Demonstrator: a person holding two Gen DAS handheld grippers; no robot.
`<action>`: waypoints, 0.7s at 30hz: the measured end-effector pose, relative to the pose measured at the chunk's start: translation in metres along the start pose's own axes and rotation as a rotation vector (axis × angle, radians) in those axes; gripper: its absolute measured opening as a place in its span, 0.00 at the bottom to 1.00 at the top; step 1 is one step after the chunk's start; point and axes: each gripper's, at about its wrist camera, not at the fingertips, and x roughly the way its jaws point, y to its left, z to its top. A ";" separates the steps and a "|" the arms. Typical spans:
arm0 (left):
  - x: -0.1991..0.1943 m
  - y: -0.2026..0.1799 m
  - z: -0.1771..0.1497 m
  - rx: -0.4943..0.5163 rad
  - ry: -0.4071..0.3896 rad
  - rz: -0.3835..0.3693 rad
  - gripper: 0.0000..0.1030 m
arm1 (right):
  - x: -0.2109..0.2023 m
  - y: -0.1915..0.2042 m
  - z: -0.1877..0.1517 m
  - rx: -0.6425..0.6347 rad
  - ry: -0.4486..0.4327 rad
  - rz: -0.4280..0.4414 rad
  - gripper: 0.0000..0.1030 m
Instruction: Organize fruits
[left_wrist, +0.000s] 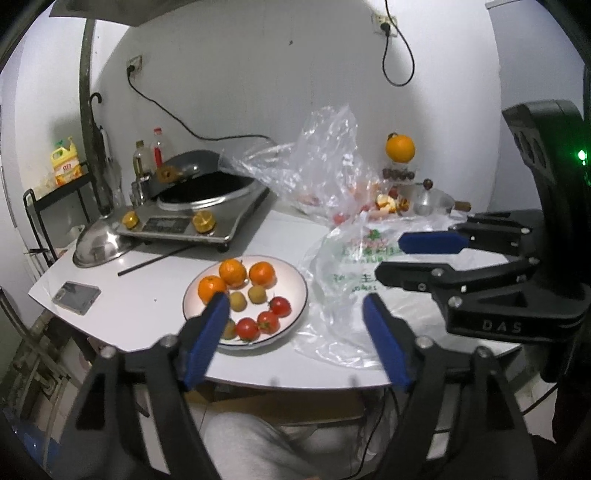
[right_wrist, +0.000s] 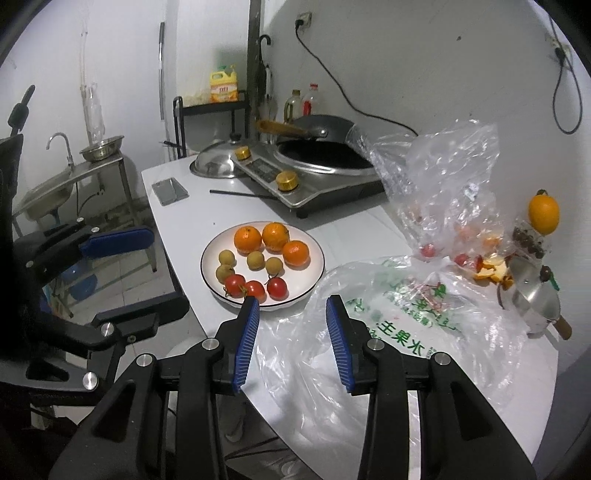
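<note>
On the counter (right_wrist: 192, 229), the plate (right_wrist: 317, 275) holds oranges at twelve o'clock, tomatoes at six. Both grippers hang empty, left gripper (left_wrist: 295, 319) jaws spread, right gripper (right_wrist: 291, 319) jaws apart. Sorting looks finished; next probably tidy the bag (right_wrist: 388, 332).

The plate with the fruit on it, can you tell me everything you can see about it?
The plate is round, white and shallow, with a thin dark line around its rim; it looks like ceramic. It lies flat on the white table, near the front edge, beside the crumpled plastic bag. On it lie three oranges at the back, four small tan round fruits in the middle and three red tomatoes at the front. No gripper touches it.
</note>
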 end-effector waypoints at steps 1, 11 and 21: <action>-0.003 -0.001 0.001 -0.001 -0.005 -0.001 0.77 | -0.004 0.000 0.000 0.001 -0.007 -0.003 0.42; -0.040 -0.016 0.007 0.018 -0.069 0.012 0.90 | -0.047 0.004 -0.002 0.005 -0.086 -0.022 0.47; -0.076 -0.027 0.014 0.026 -0.143 0.022 0.90 | -0.088 0.009 -0.004 0.015 -0.172 -0.048 0.53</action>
